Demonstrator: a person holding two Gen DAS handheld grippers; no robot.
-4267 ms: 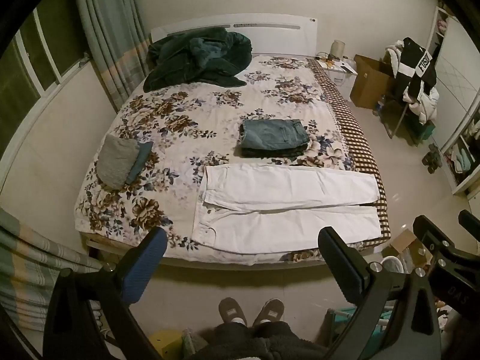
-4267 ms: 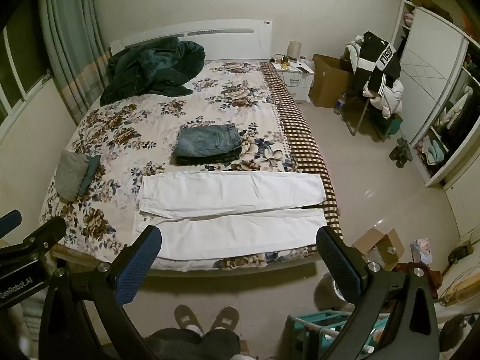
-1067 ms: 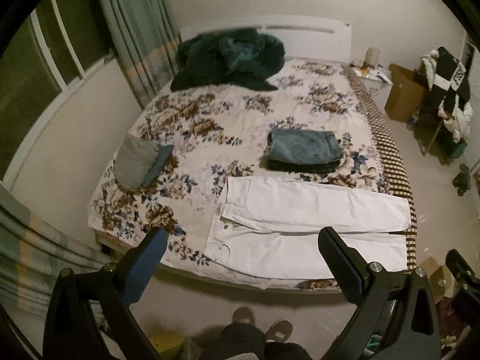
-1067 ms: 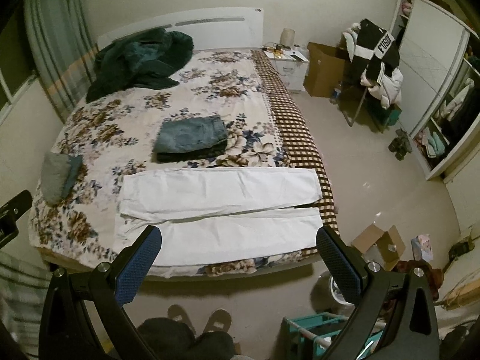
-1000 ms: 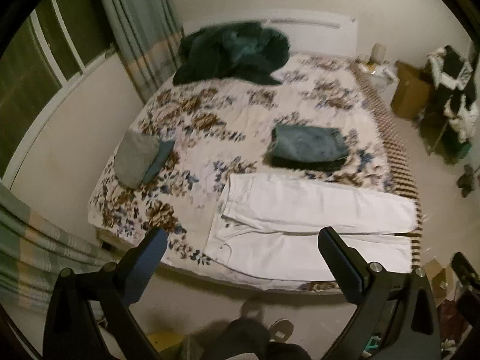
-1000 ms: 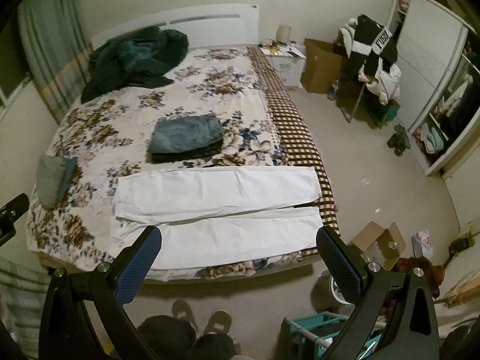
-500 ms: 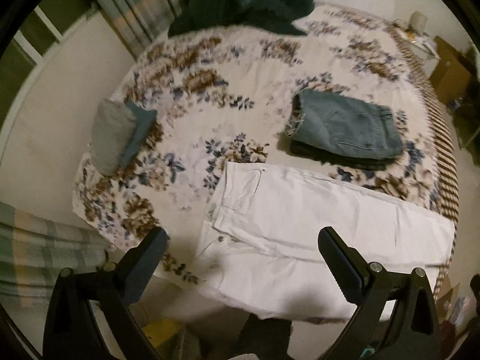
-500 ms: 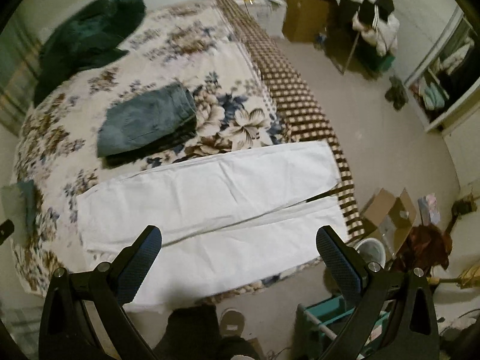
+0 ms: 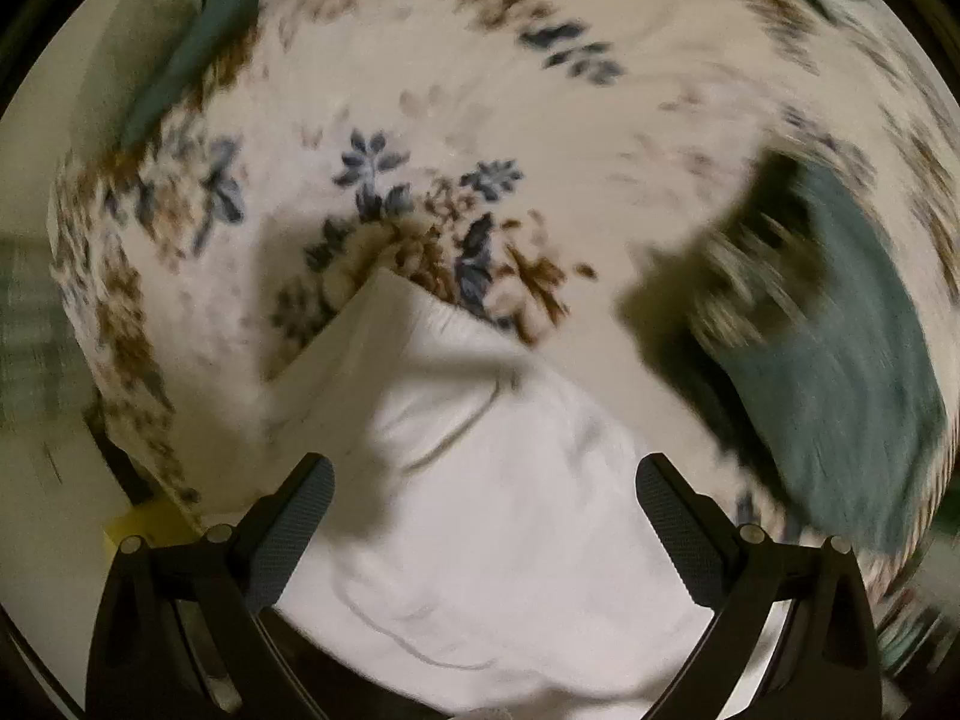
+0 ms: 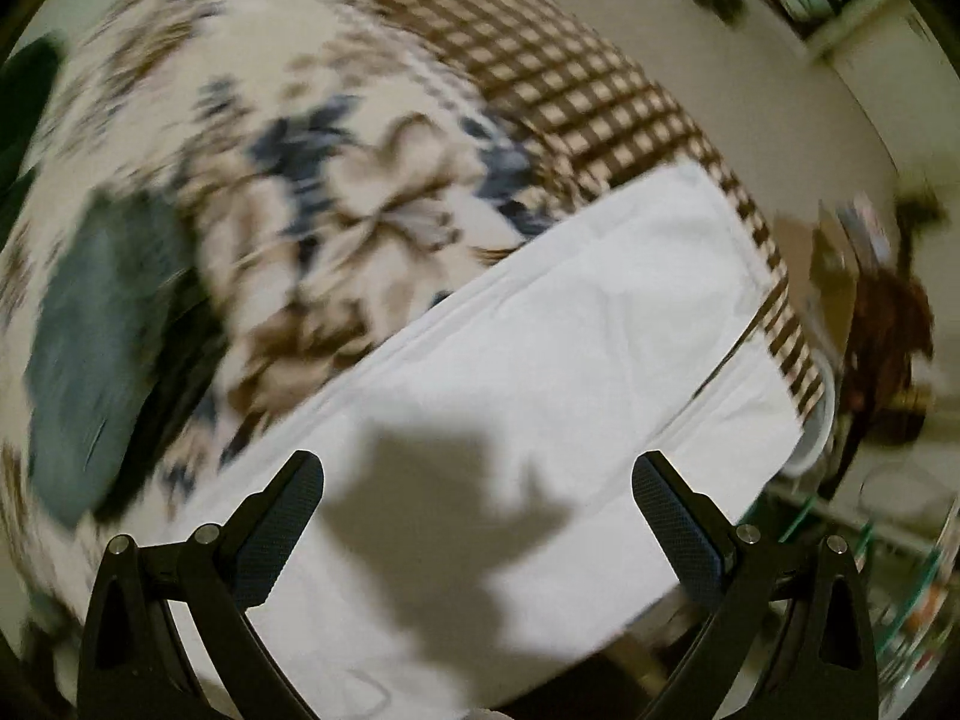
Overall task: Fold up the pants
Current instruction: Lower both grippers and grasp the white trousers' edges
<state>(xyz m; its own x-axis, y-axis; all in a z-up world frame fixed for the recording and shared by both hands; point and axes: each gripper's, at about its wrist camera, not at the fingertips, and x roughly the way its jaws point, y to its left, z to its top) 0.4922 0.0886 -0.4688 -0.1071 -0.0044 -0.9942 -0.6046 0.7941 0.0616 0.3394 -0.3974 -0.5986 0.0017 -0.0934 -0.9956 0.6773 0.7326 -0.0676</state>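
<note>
White pants [image 9: 480, 480] lie flat across the foot of a floral bedspread [image 9: 420, 120]. In the left wrist view I see their waist end with a pocket seam, close below me. My left gripper [image 9: 480, 510] hovers open over that waist, nothing between its fingers. The right wrist view shows the leg ends of the white pants [image 10: 570, 360], reaching the checked edge of the bed. My right gripper [image 10: 480, 510] is open just above the legs, and its shadow falls on the cloth. Both views are motion-blurred.
A folded pile of blue jeans [image 9: 840, 390] sits on the bed beyond the white pants, also visible as the blue jeans [image 10: 102, 330] at the left in the right wrist view. A grey-green folded garment [image 9: 198, 30] lies far left. The floor and clutter [image 10: 870, 330] lie off the bed's right side.
Both grippers have dropped fast toward the bed, from a view of the whole room to close over the white pants, the left at the waist, the right at the legs. Both stayed open.
</note>
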